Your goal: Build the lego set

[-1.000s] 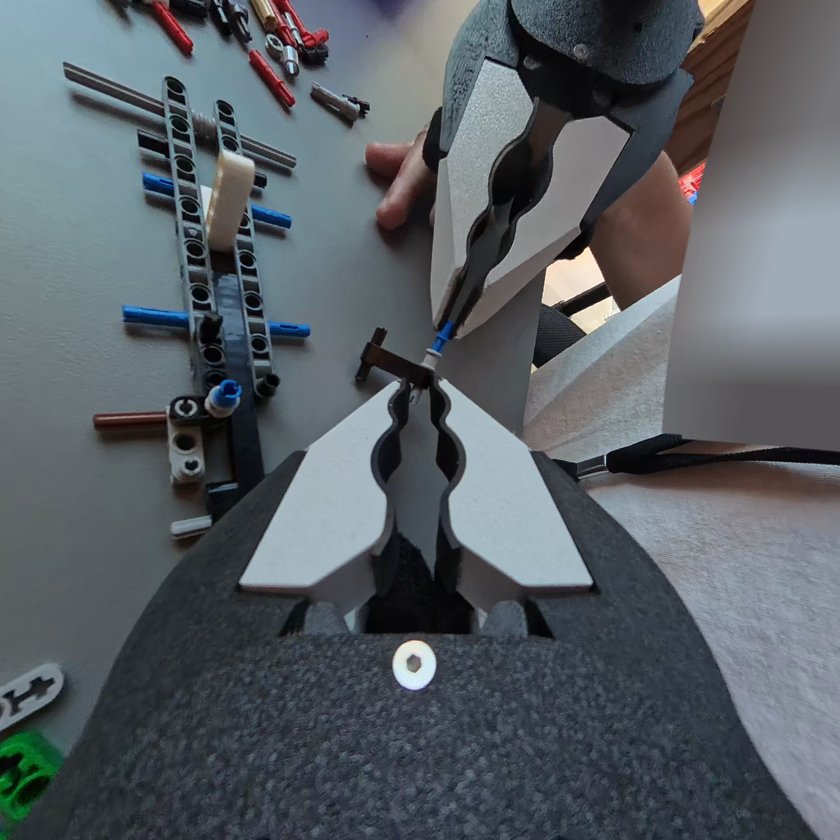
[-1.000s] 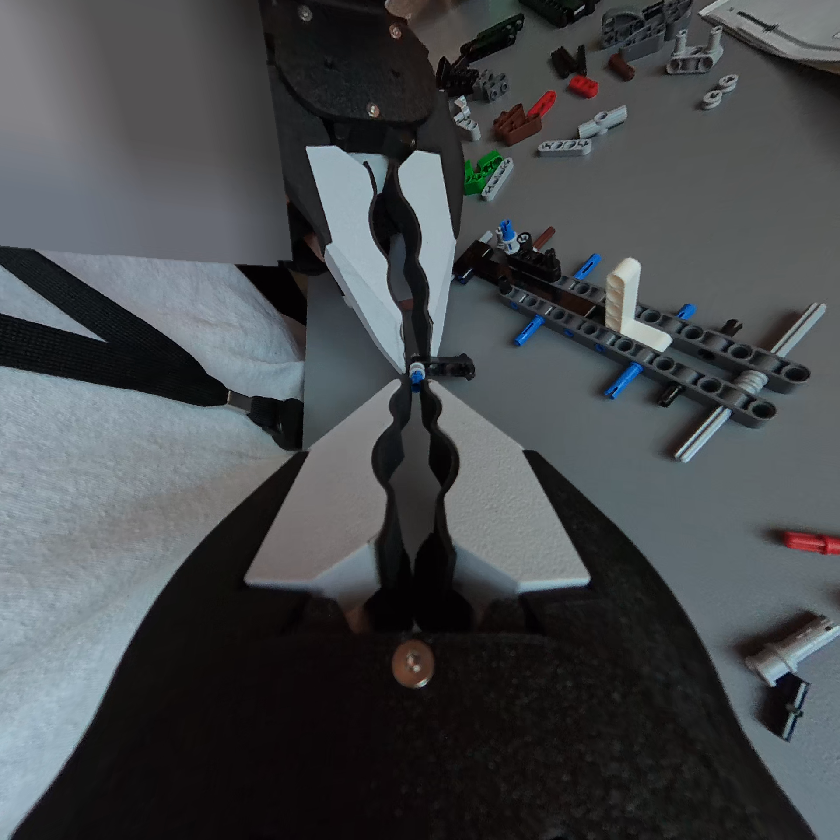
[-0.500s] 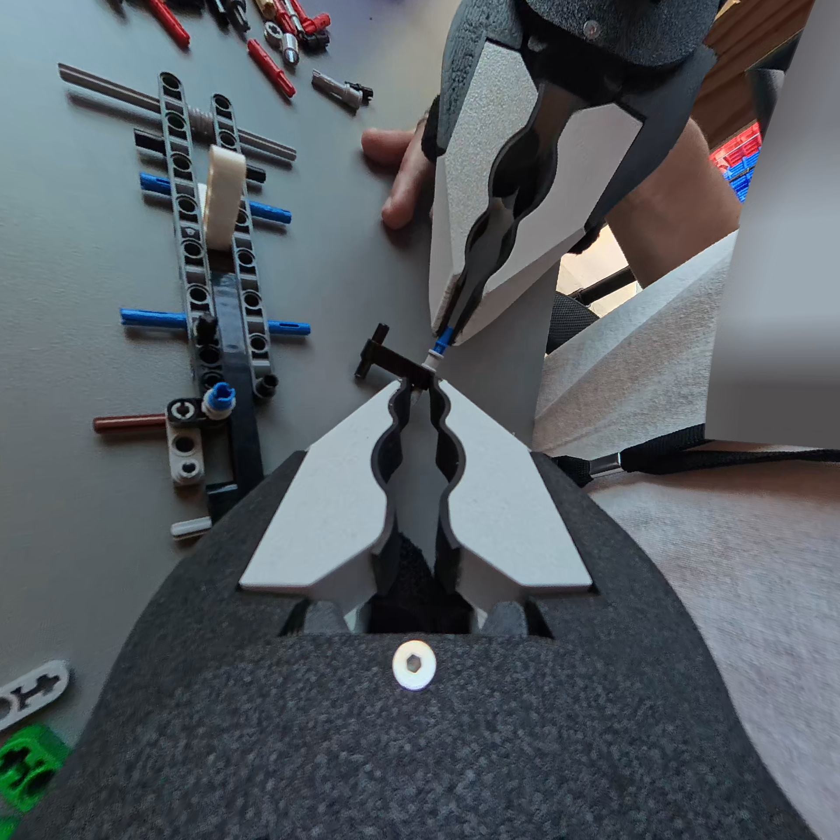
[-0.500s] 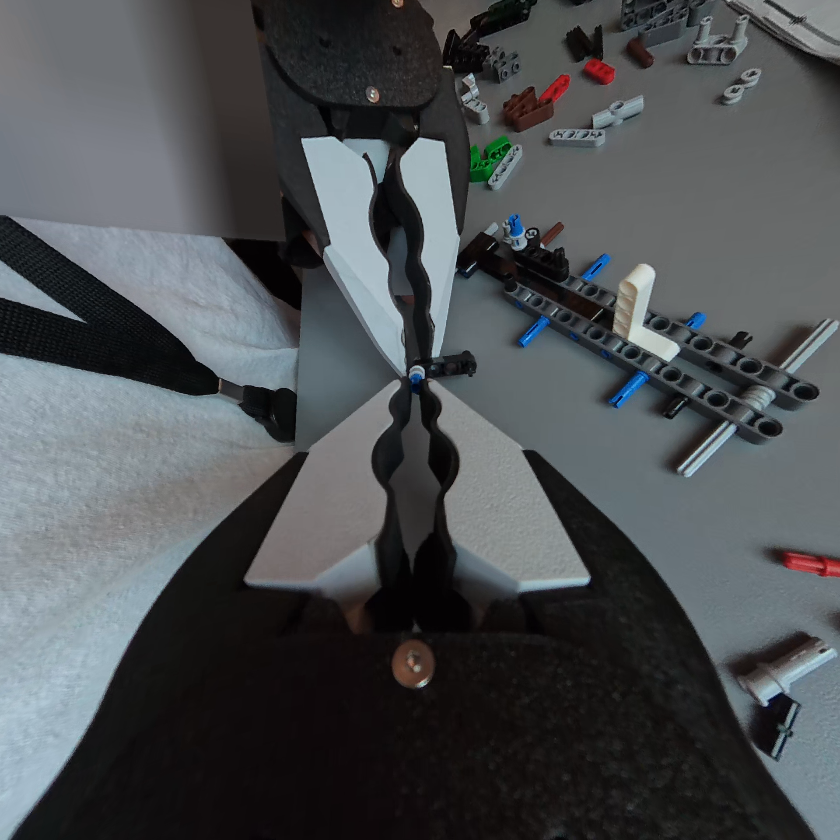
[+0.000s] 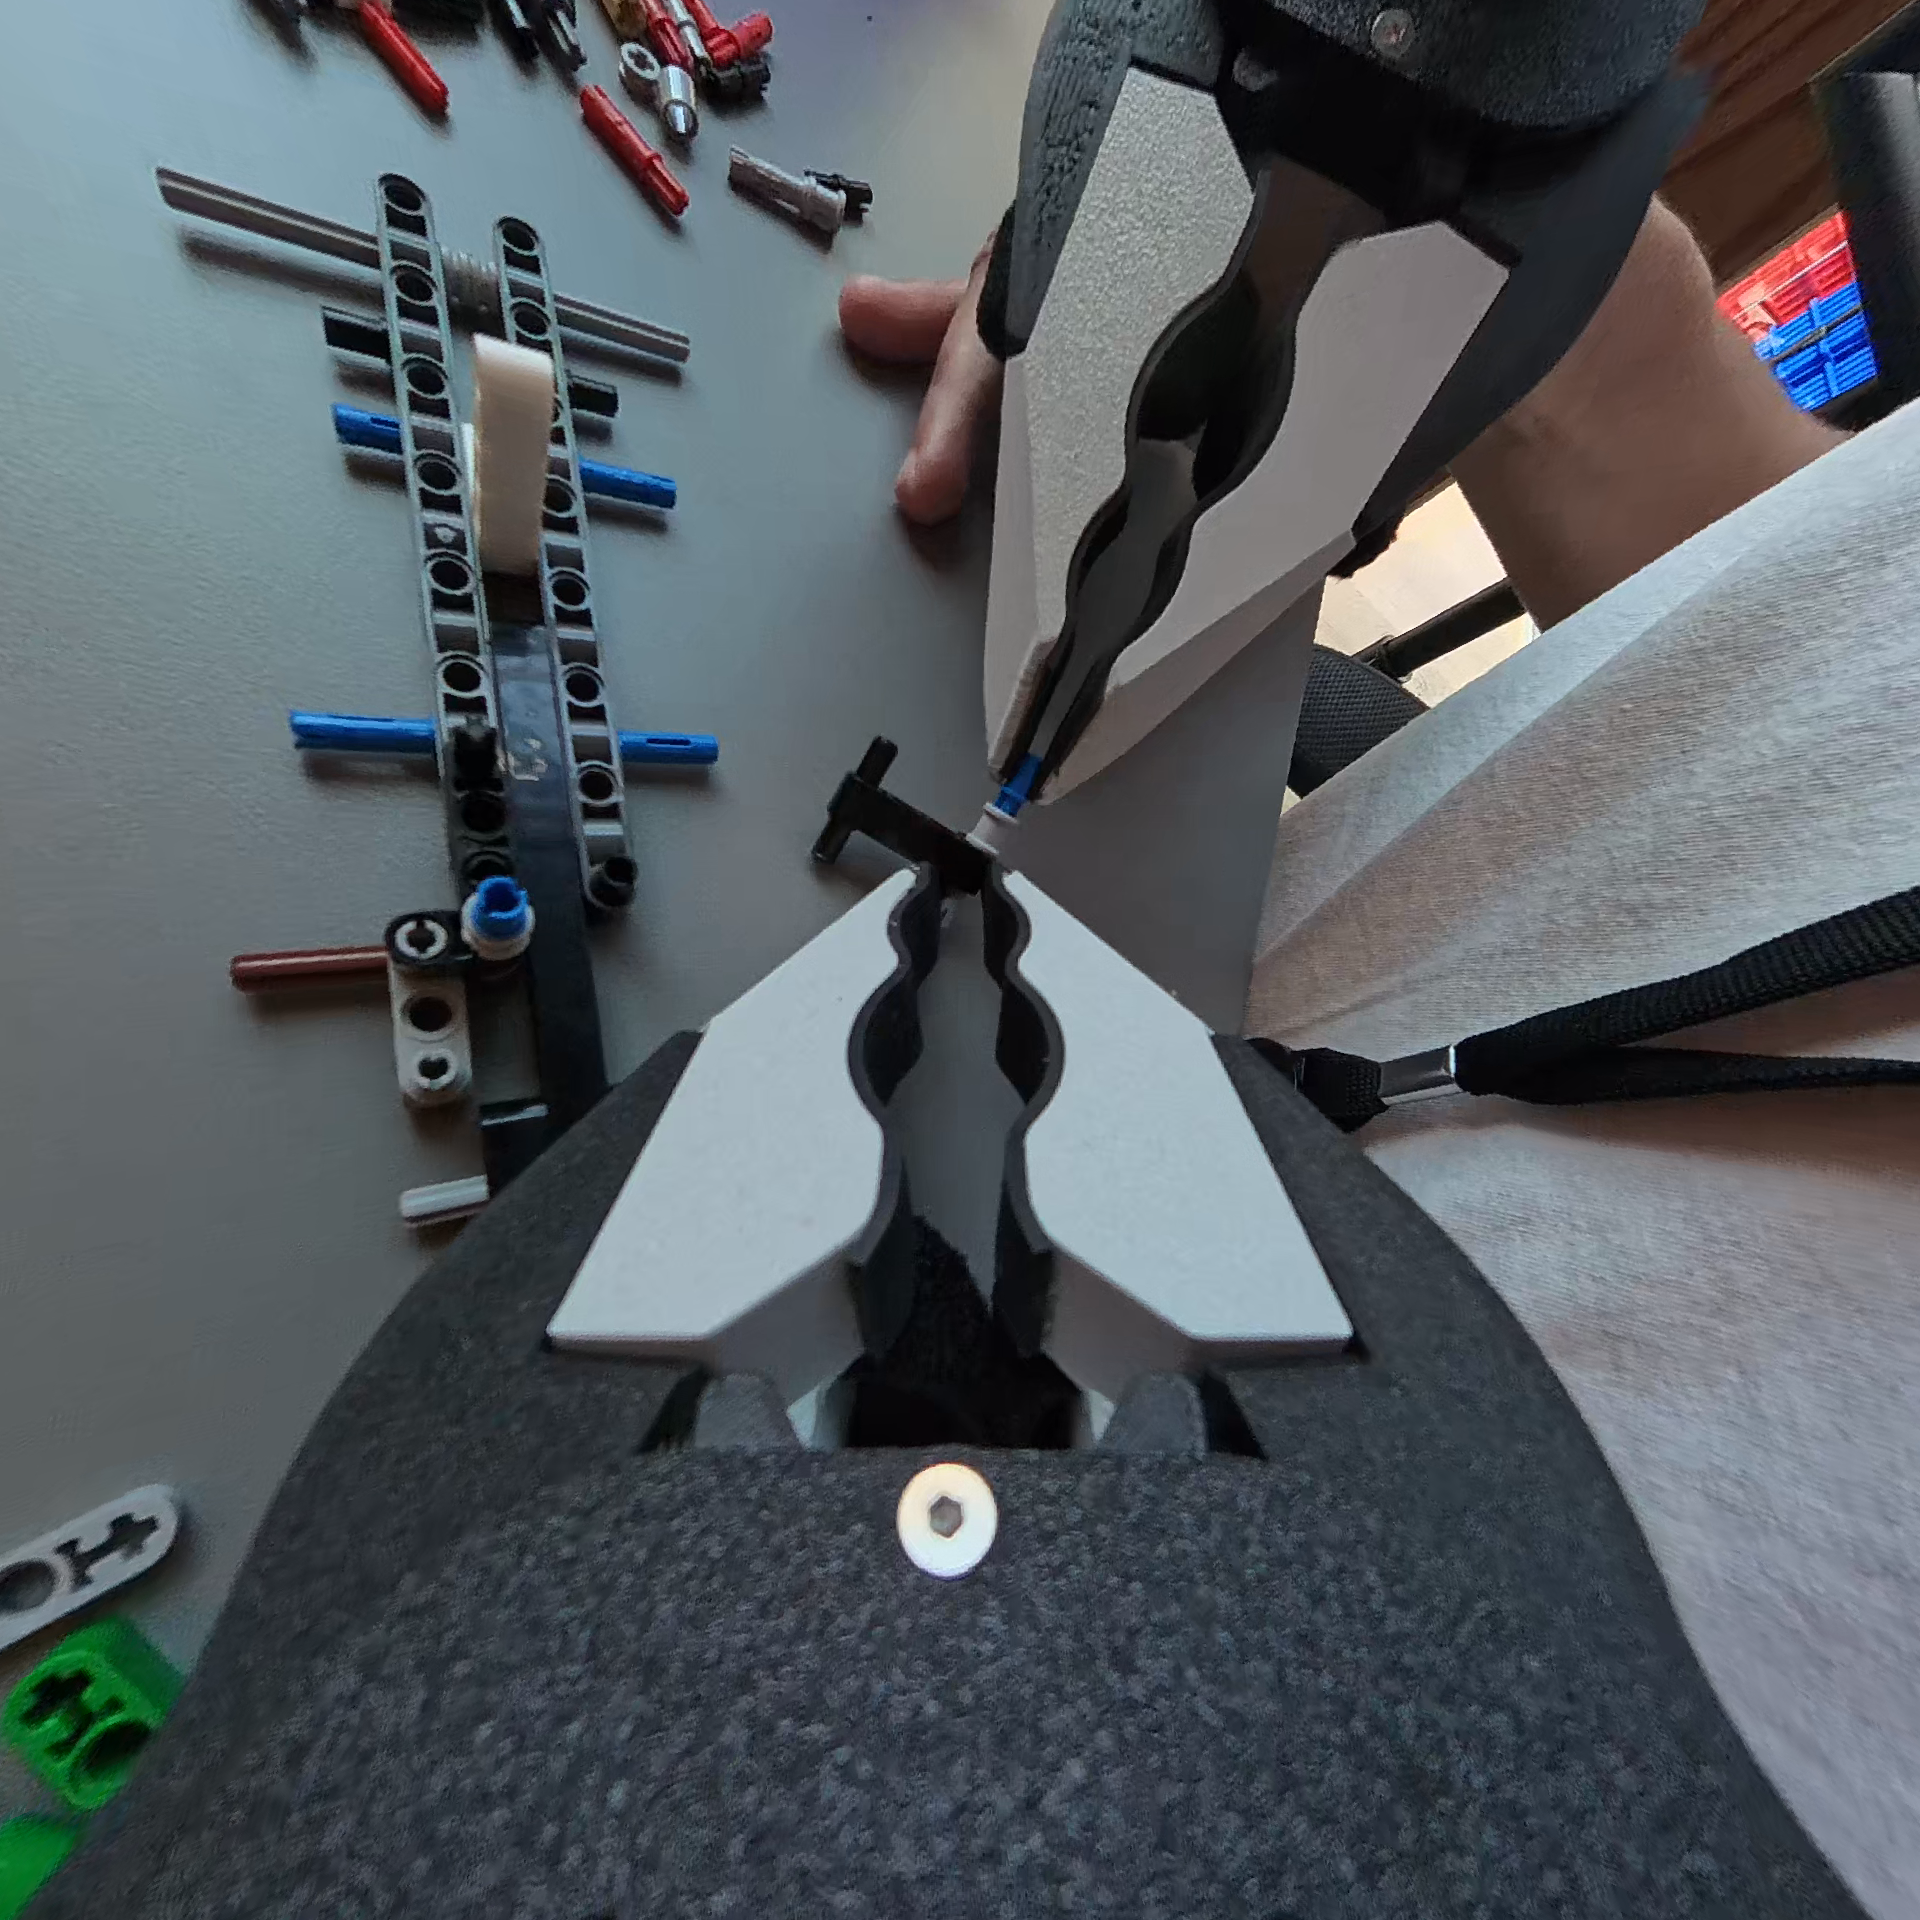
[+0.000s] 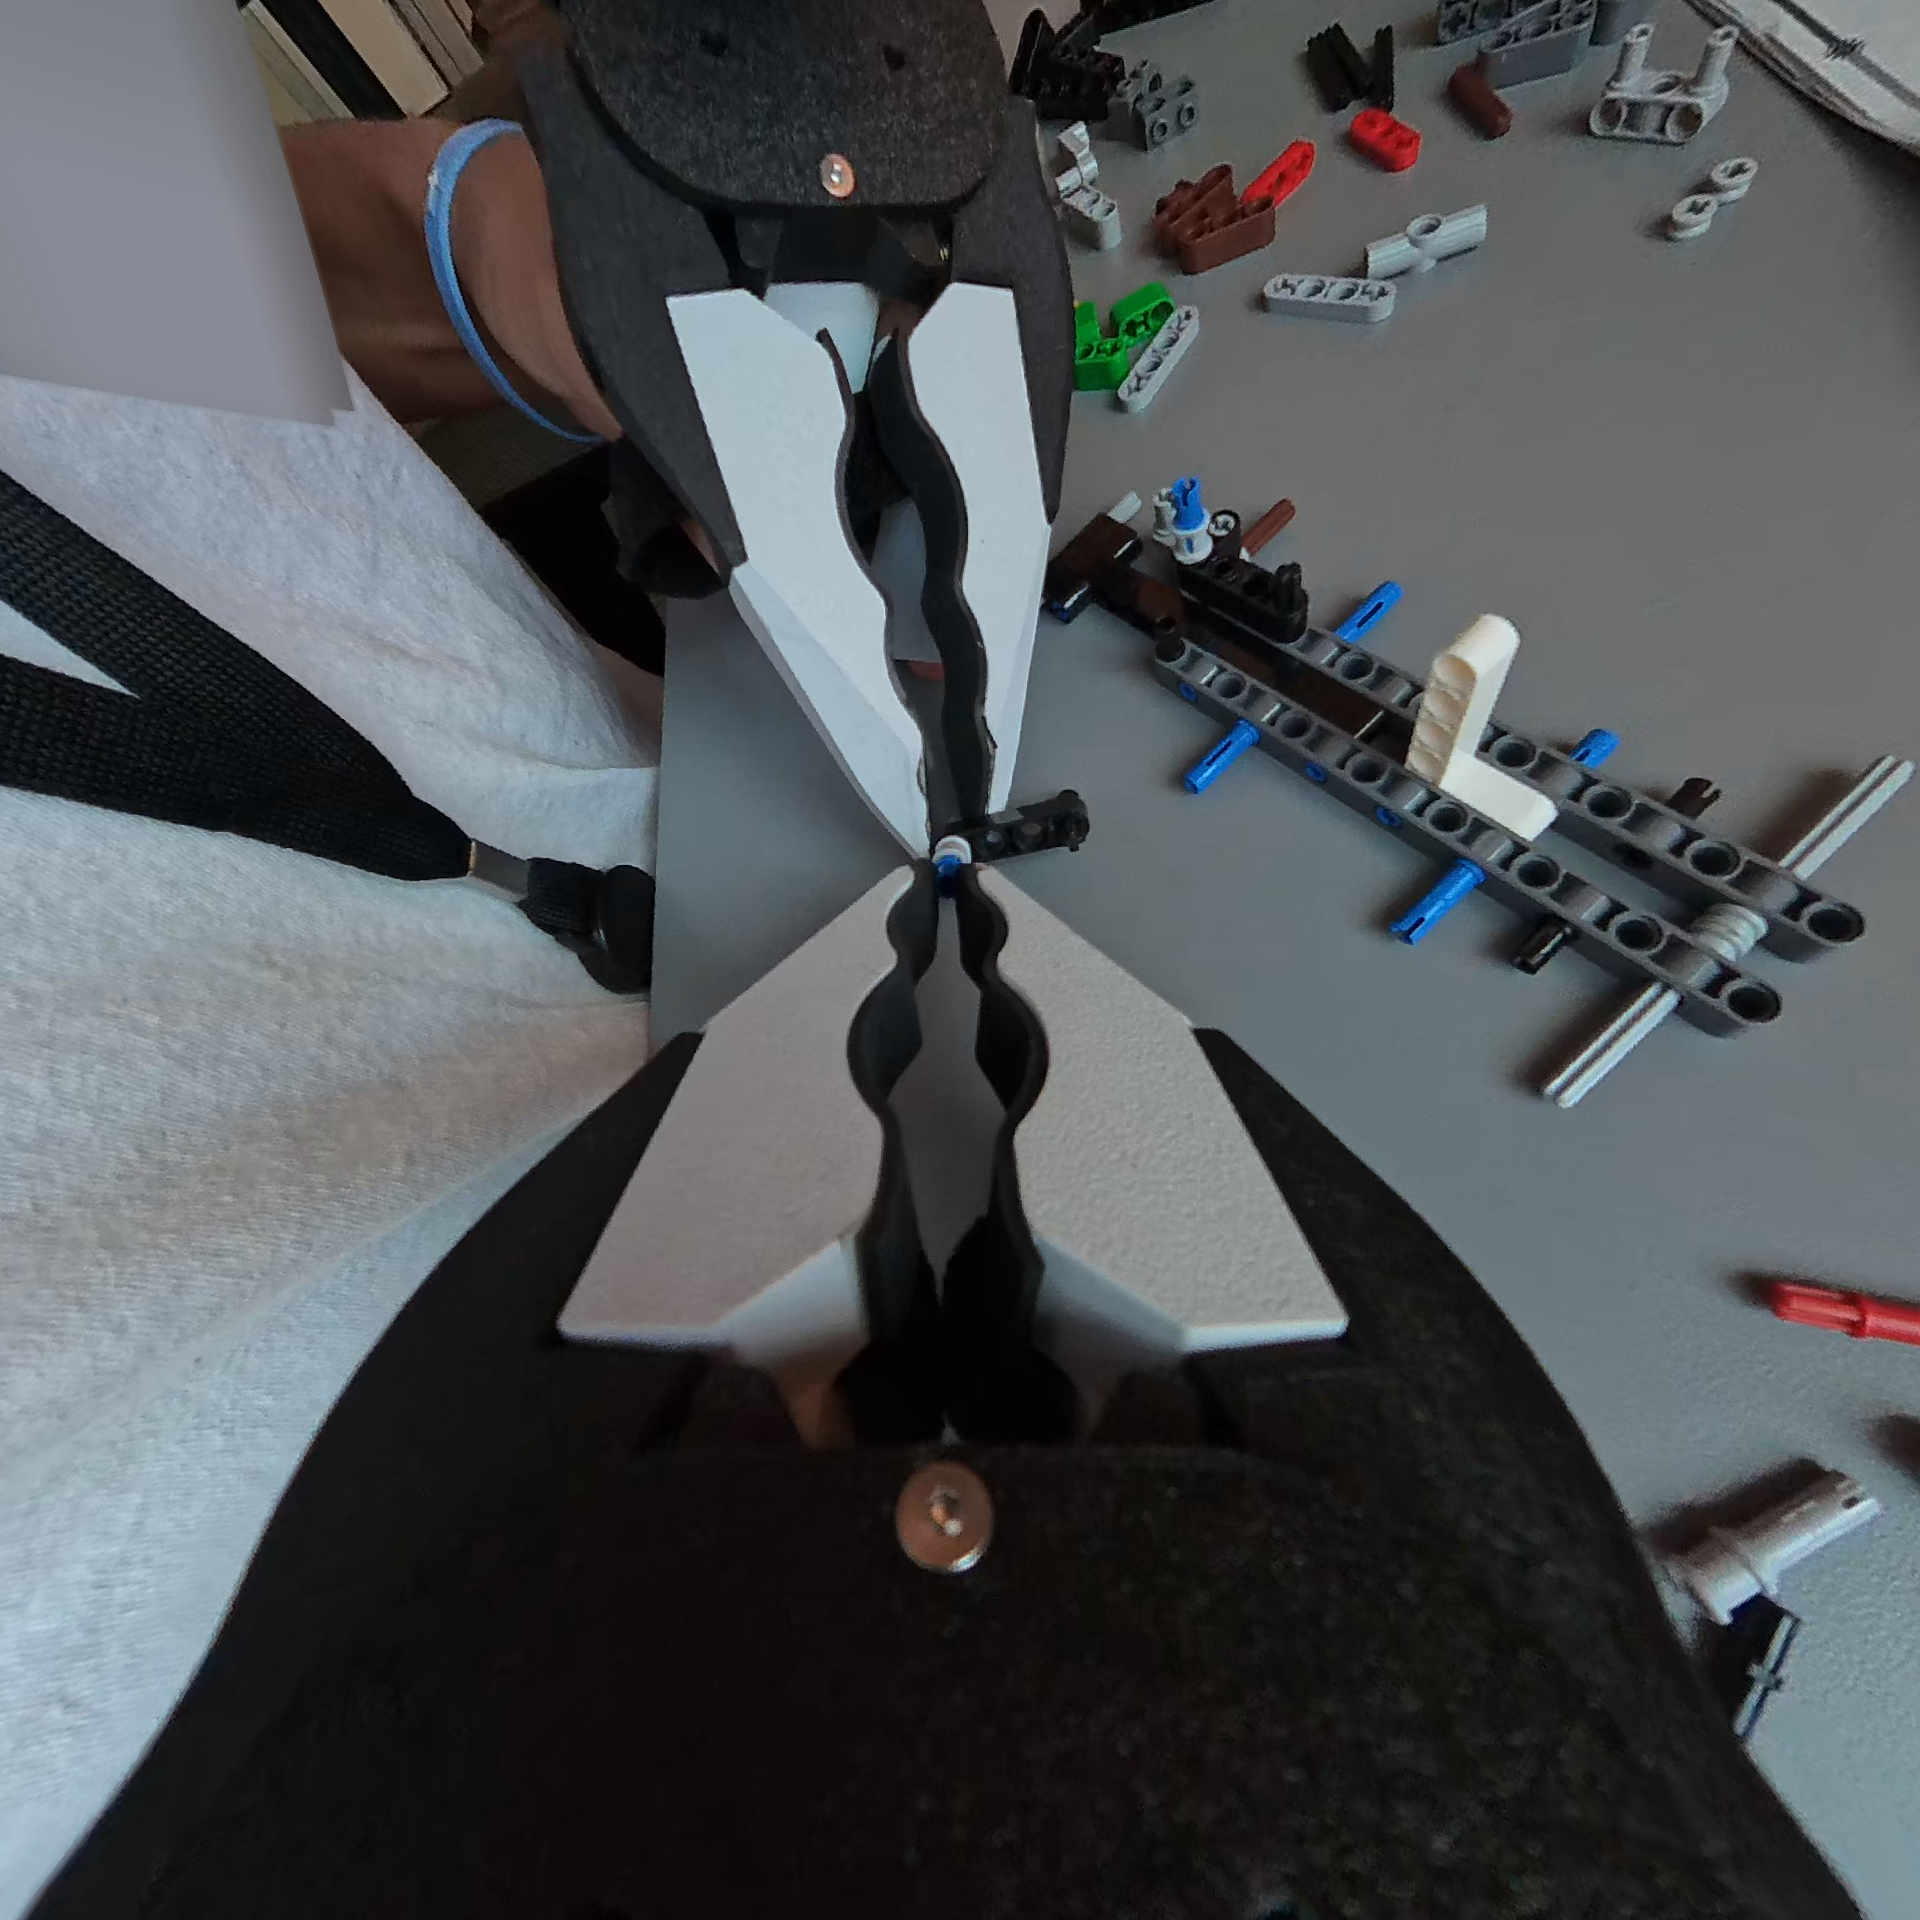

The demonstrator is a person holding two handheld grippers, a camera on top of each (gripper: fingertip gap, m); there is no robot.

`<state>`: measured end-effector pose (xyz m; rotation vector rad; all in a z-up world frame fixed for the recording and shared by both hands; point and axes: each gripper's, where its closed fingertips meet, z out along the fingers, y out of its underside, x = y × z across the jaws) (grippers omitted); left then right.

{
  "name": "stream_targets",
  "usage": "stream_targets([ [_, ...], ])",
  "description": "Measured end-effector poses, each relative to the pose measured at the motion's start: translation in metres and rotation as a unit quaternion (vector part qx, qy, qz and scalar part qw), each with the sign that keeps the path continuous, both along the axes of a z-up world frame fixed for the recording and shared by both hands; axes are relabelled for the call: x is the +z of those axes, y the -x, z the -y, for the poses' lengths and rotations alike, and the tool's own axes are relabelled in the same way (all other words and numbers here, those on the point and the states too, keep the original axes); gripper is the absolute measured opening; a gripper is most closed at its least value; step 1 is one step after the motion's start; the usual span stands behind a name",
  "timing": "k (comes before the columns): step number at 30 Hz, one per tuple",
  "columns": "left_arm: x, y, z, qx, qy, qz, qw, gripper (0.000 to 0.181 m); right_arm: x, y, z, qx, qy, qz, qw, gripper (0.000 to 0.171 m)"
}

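My left gripper is shut on a small black beam with a pin at its far end, held above the table's near edge. My right gripper is shut on a blue and white pin, tip to tip with the left one, and the pin sits at the beam's end. The right gripper shows from the front in the left wrist view, and the left gripper in the right wrist view. The partly built frame of two long grey beams with a white L-piece lies on the grey table.
Loose parts lie around: red pins and grey connectors beyond the frame, a green piece, a grey and brown pile, a red pin, a grey connector. A person's hand rests on the table; a white-clothed lap with a black strap is close. Left and right tips are no more than a few centimetres apart. The grey connector is about 15 cm from both grippers' fingertips. Seen from the left wrist view as well.
Both grippers stay tip to tip on the same pieces. The views have shifted slightly; the frame and loose parts have not moved.
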<state>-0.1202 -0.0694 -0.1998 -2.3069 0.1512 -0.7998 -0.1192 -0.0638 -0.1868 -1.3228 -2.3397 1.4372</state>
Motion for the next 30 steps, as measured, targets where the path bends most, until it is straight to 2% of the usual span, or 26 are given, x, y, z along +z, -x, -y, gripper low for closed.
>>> stream_targets([
  [4, 0.000, 0.000, -0.001, 0.000, 0.000, 0.002, 1.000, 0.006, -0.003, 0.000, 0.001, 0.002, -0.017, -0.005, 1.000, 0.000],
  [15, 0.003, -0.002, 0.000, -0.006, -0.014, 0.007, 1.000, 0.007, 0.004, 0.000, -0.002, -0.014, 0.017, -0.010, 1.000, 0.002],
  [20, 0.012, 0.005, -0.004, 0.021, -0.025, 0.050, 0.998, 0.006, 0.029, -0.004, -0.009, -0.005, 0.058, -0.060, 0.997, 0.012],
  [24, 0.051, 0.001, -0.008, 0.024, -0.100, 0.123, 0.987, 0.006, 0.037, -0.002, -0.025, -0.036, 0.045, -0.078, 0.995, 0.017],
  [28, 0.108, 0.002, -0.017, 0.047, -0.194, 0.222, 0.954, 0.006, 0.052, 0.008, -0.039, -0.093, 0.051, -0.124, 0.987, 0.019],
  [30, 0.125, 0.010, -0.023, 0.067, -0.228, 0.243, 0.940, 0.006, 0.063, 0.013, -0.043, -0.120, 0.069, -0.146, 0.980, 0.018],
])
